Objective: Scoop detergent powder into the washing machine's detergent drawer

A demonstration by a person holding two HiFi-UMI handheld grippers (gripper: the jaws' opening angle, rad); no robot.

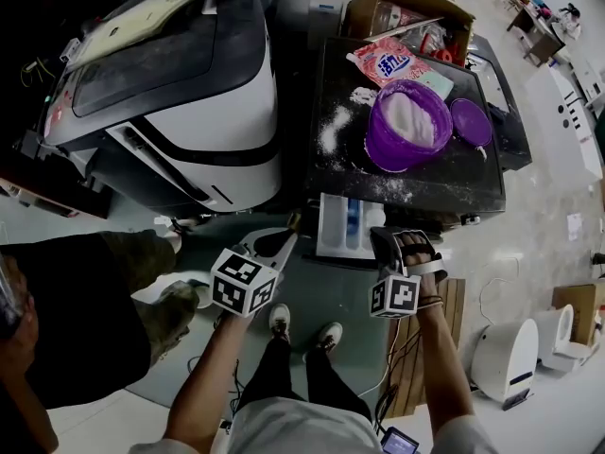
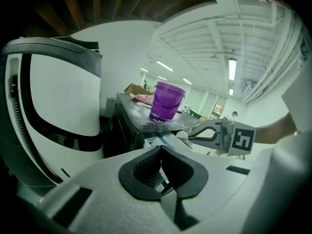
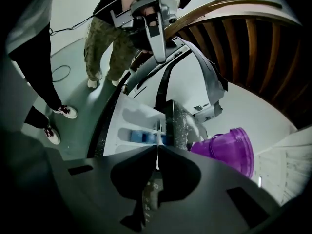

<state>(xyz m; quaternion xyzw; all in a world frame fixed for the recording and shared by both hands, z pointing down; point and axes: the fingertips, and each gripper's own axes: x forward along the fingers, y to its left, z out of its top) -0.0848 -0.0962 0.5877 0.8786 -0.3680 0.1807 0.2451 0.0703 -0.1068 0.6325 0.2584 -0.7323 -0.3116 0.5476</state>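
Note:
The white detergent drawer [image 1: 333, 233] [image 3: 127, 117] is pulled out from the front of a dark-topped washing machine [image 1: 397, 183]. On that top a purple bucket [image 1: 378, 151] [image 2: 167, 101] [image 3: 229, 150] holds white powder, with its purple lid [image 1: 470, 121] beside it. My right gripper [image 1: 383, 239] [image 3: 157, 152] hovers at the drawer's right front corner, shut on a thin white scoop handle seen edge-on. My left gripper [image 1: 288, 235] [image 2: 160, 150] hangs left of the drawer, shut with nothing in it.
Spilled powder [image 1: 333, 130] dusts the machine top. A pink detergent bag [image 1: 389, 64] and a cardboard box [image 1: 406, 8] lie behind the bucket. A larger black-and-white machine [image 1: 208, 112] stands at left. A person [image 1: 95, 291] stands at lower left. A white appliance [image 1: 510, 353] sits on the floor right.

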